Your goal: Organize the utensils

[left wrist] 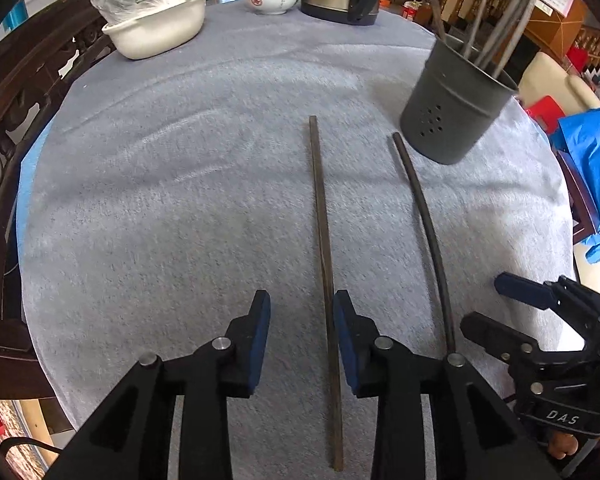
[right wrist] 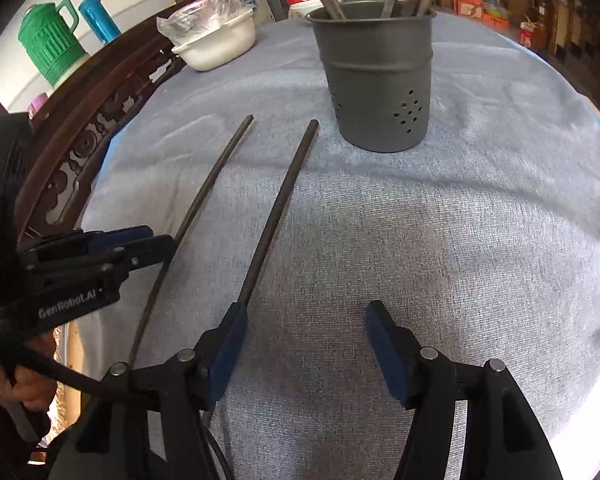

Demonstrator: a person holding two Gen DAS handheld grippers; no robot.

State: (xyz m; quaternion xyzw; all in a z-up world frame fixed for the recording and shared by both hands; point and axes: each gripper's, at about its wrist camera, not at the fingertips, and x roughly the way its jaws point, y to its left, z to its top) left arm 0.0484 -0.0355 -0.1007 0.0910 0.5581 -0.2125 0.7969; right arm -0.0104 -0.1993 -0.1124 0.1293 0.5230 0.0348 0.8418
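Below, my left gripper [left wrist: 302, 338] stands released, its blue pads astride one dark chopstick [left wrist: 324, 264] that lies flat on the grey tablecloth [left wrist: 180, 220]; no pad presses it. My right gripper [right wrist: 304, 350] is likewise released, wider apart, its left pad just beside the second chopstick [right wrist: 278, 204], which lies outside the gap. Both sticks lie side by side, apart, far tips near the perforated grey utensil holder [right wrist: 376, 76], which stands upright holding further chopsticks [left wrist: 496, 28]
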